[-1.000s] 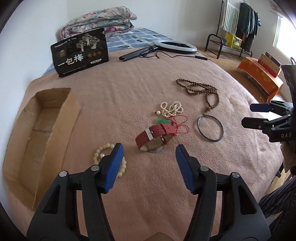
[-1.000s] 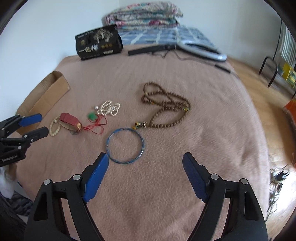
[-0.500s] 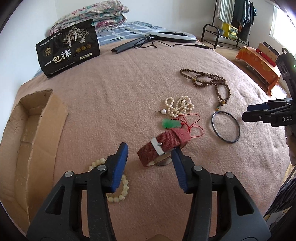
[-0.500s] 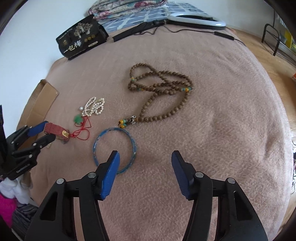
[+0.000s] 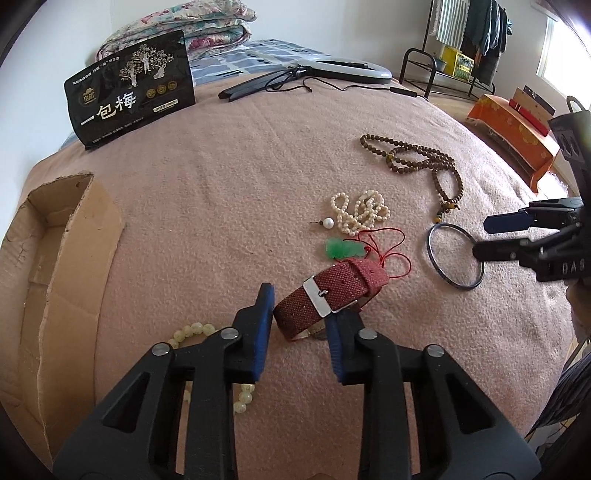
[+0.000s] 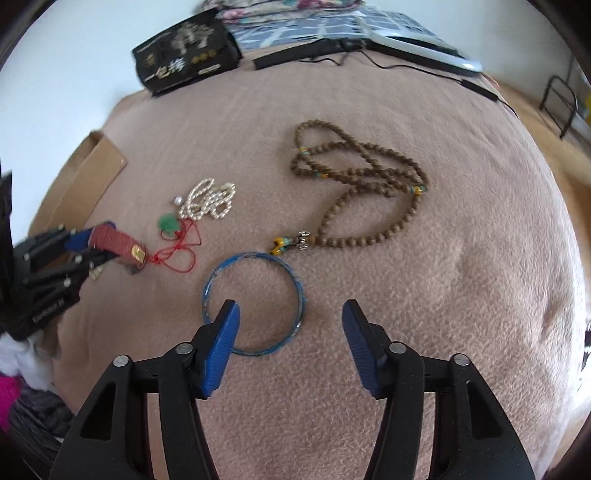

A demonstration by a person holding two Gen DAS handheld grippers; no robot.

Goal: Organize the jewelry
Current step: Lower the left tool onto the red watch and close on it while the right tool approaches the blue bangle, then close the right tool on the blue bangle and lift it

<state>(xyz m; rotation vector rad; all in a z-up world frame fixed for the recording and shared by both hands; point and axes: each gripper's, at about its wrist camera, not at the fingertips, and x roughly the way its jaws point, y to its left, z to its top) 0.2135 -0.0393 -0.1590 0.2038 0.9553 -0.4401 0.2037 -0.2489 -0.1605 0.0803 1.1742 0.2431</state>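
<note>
A red woven watch strap (image 5: 328, 291) lies on the pink blanket. My left gripper (image 5: 301, 308) is open with its jaws on either side of the strap's near end; it also shows in the right wrist view (image 6: 92, 243). A blue bangle (image 6: 255, 302) lies flat. My right gripper (image 6: 291, 314) is open just above it, the left fingertip (image 6: 227, 321) over the ring's near left edge. Around lie a pearl strand (image 5: 360, 216), a green pendant on red cord (image 5: 340, 249), a brown bead necklace (image 6: 362, 184) and a pale bead bracelet (image 5: 195, 332) partly hidden by my left gripper.
An open cardboard box (image 5: 55, 266) sits at the left edge of the bed. A black printed pouch (image 5: 129, 96), a ring light with cable (image 5: 340, 70) and folded bedding (image 5: 177, 26) lie at the back. The bed edge drops off on the right.
Both grippers have moved forward and down. The left gripper's jaws narrowed and now straddle the watch strap. The right gripper came down over the blue bangle.
</note>
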